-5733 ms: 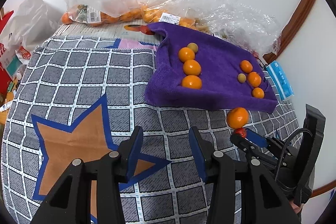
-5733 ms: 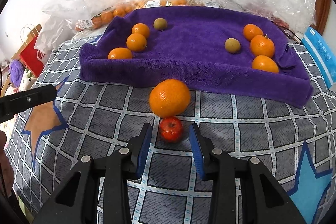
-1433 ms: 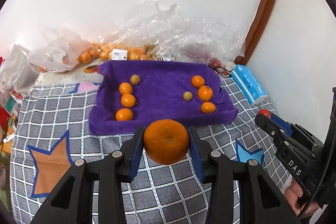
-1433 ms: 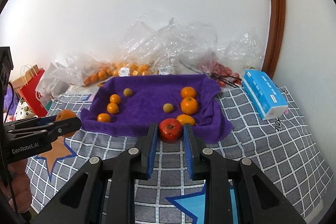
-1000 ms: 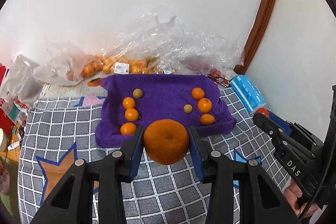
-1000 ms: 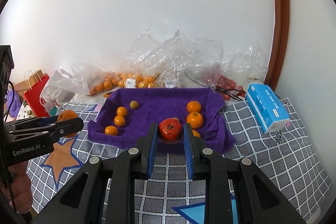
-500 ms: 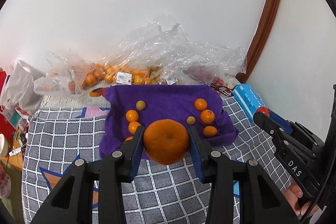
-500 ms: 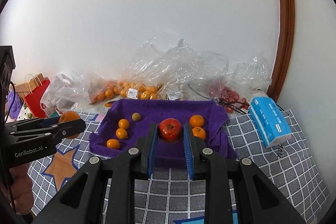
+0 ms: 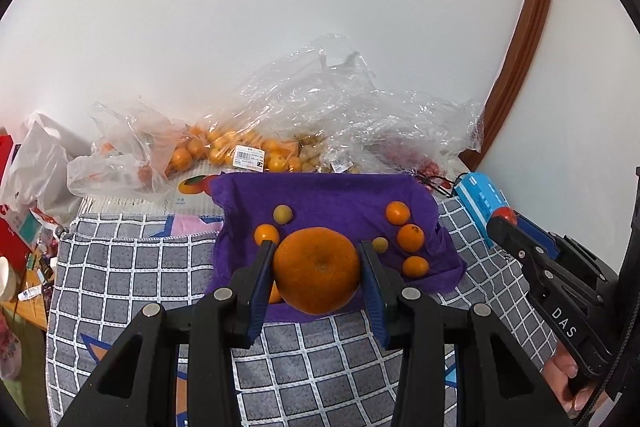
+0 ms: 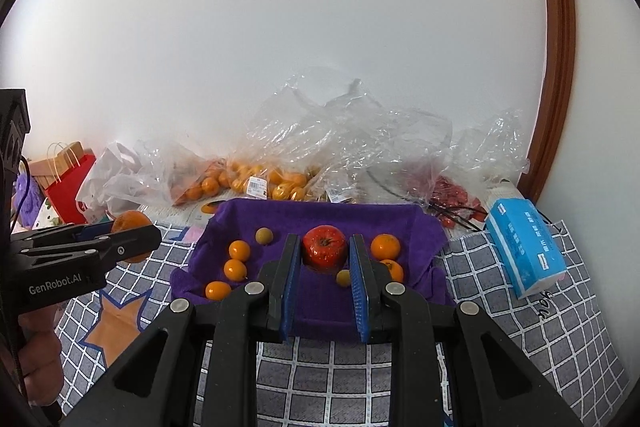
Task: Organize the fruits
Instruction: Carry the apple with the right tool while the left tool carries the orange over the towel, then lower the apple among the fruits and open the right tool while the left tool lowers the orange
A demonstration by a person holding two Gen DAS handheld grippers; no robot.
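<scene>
Our left claw [image 9: 318, 269] clamped on large round orange [image 9: 317, 269], our right claw [image 10: 325, 267] clamped on small red tomato-like fruit [image 10: 324, 250], purple towel [image 10: 320, 217] at 12 o'clock holding small oranges [image 10: 239, 250]

I see bare purple towel [image 10: 320, 219] down its middle, between a column of small oranges [image 10: 239, 250] on the left and oranges [image 10: 385, 246] on the right. Crinkled plastic bags [image 10: 344, 147] wall off the far edge; a blue tissue pack [image 10: 524, 247] flanks the right.
</scene>
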